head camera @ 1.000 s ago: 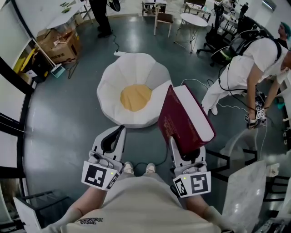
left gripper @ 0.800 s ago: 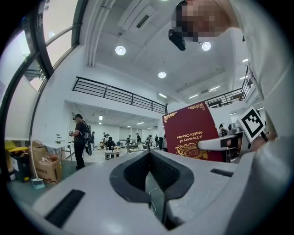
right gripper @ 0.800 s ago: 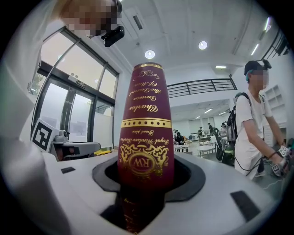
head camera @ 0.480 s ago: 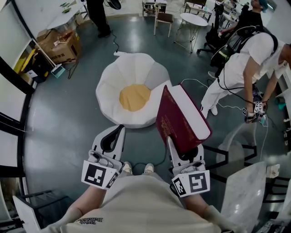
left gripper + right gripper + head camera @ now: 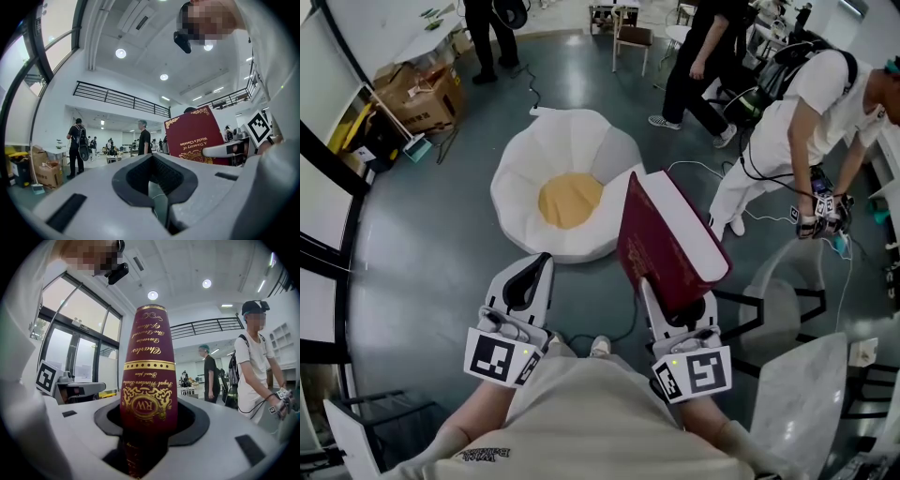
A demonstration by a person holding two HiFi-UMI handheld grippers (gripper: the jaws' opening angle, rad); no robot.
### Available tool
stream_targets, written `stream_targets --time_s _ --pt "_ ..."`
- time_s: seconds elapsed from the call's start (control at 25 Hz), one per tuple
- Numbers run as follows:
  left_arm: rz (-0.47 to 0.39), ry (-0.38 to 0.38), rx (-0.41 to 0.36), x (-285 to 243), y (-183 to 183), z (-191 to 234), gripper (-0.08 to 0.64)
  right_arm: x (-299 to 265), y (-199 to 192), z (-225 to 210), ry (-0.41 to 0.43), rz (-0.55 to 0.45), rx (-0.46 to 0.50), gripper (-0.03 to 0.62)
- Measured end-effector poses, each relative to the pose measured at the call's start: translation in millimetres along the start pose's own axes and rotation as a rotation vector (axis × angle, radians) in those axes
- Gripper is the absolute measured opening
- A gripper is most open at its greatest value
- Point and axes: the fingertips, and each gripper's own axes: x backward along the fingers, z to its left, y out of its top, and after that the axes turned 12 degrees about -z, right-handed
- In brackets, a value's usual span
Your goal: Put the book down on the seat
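Firmly clamped in the right tool, the book stands upright; the left tool is closed, empty.

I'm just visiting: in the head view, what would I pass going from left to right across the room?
cardboard box → white and yellow seat → red book → person in white, bent over at the right.

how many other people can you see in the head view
3: a person in dark trousers at the top left, a person in black at top centre, a person in white bending over at the right. More may be hidden past the frame edges.
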Motion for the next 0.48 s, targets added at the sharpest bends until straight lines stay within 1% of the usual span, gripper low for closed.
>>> stream_targets --time_s 0.28,0.48 --pt "0.004 0.011 -0.008 4 -1 -19 0.005 15 0 -14 0.009 -0.002 -0.002 0.215" --pt "0.008 0.017 -0.011 7 -1 -18 0.004 16 1 -12 0.026 -0.004 -0.002 0.215"
